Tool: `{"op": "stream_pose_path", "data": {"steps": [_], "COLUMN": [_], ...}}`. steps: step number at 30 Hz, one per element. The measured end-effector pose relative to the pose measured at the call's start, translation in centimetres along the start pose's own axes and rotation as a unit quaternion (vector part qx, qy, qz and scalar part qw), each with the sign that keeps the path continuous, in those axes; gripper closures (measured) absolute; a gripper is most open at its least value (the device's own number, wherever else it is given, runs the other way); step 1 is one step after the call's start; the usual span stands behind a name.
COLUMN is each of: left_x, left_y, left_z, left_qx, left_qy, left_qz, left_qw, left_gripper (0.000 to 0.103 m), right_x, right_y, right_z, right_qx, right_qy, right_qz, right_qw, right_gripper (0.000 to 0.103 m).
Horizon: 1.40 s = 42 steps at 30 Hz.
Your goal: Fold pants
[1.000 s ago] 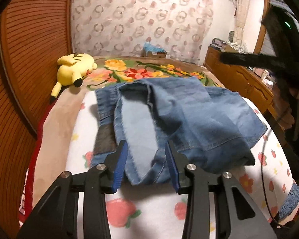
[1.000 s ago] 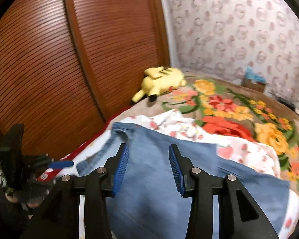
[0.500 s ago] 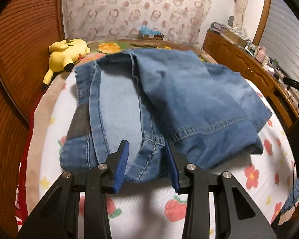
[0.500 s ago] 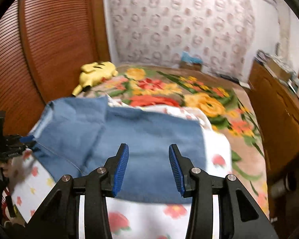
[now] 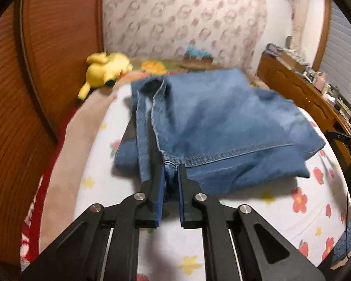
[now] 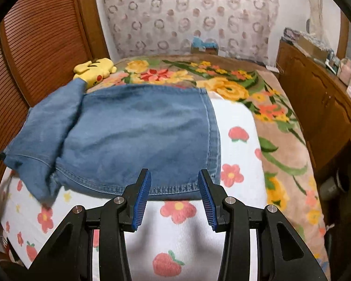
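Left gripper: fingers had just been closing and were clenched on a bunched bit of denim at the near hem corner of the jeans. Right gripper: fingers spread apart, nothing between the blue pads, tips just over the near hem of the same jeans, contact unclear. One pair of jeans, folded over into layers, lay on a white flower-print sheet on the bed; the left side of the pile was lifted and blurred in the right wrist view. Under the sheet, one tan blanket with big yellow and red flowers. Further back, one yellow plush toy near the wooden slatted wall. One small blue-topped box at the head of the bed, by the patterned curtain. One wooden dresser along the right side, cluttered on top; items too small to count.
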<state>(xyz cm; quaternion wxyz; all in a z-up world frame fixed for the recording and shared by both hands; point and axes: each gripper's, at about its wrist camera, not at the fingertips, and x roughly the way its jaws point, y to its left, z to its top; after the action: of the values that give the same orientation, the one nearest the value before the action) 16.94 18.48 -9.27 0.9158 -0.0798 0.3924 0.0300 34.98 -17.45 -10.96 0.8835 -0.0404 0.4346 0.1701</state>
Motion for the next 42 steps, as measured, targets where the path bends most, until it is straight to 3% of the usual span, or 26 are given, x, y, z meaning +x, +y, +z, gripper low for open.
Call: {"op": "stream_pose_path", "data": {"steps": [2, 7, 17, 21, 28, 29, 30, 36, 42], "left_x": [0.1, -0.4, -0.1, 0.1, 0.2, 0.1, 0.1, -0.7, -2.7], "left_y": [0.0, -0.5, -3.3, -4.6, -5.6, -5.5, -5.4, -3.6, -1.3], "left_z": [0.0, 1.2, 4.3, 4.8, 5.1, 5.2, 5.2, 5.3, 4.9], "left_qx": [0.0, 0.009, 0.033, 0.045, 0.047, 0.046, 0.045, 0.032, 0.014], "left_qy": [0.004, -0.017, -0.041, -0.046, -0.049, -0.05, -0.05, -0.056, -0.074], "left_qz": [0.003, 0.008, -0.021, -0.037, -0.04, -0.038, -0.036, -0.022, -0.013], "left_qw": [1.0, 0.9998, 0.9984, 0.9973, 0.9969, 0.997, 0.9971, 0.9977, 0.997], "left_gripper": [0.082, 0.057, 0.052, 0.035, 0.033, 0.033, 0.033, 0.033, 0.033], "right_x": [-0.1, 0.4, -0.1, -0.4, -0.7, -0.7, -0.7, -3.7, -7.9], "right_y": [-0.5, -1.9, -3.5, -4.5, -5.2, -5.2, -5.1, -2.1, 4.8], "right_z": [-0.2, -0.8, -1.9, -2.2, -2.0, -1.9, -1.8, 0.9, 5.7], "right_qx": [0.004, 0.02, 0.05, 0.067, 0.078, 0.078, 0.076, 0.04, -0.015], "right_qy": [0.002, 0.01, 0.028, 0.033, 0.034, 0.035, 0.038, -0.011, -0.078], "right_qz": [0.002, 0.0, -0.014, -0.028, -0.025, -0.02, -0.006, 0.022, 0.09], "right_qw": [1.0, 1.0, 0.998, 0.997, 0.996, 0.996, 0.996, 0.999, 0.993], "right_gripper": [0.054, 0.053, 0.053, 0.053, 0.056, 0.078, 0.084, 0.086, 0.086]}}
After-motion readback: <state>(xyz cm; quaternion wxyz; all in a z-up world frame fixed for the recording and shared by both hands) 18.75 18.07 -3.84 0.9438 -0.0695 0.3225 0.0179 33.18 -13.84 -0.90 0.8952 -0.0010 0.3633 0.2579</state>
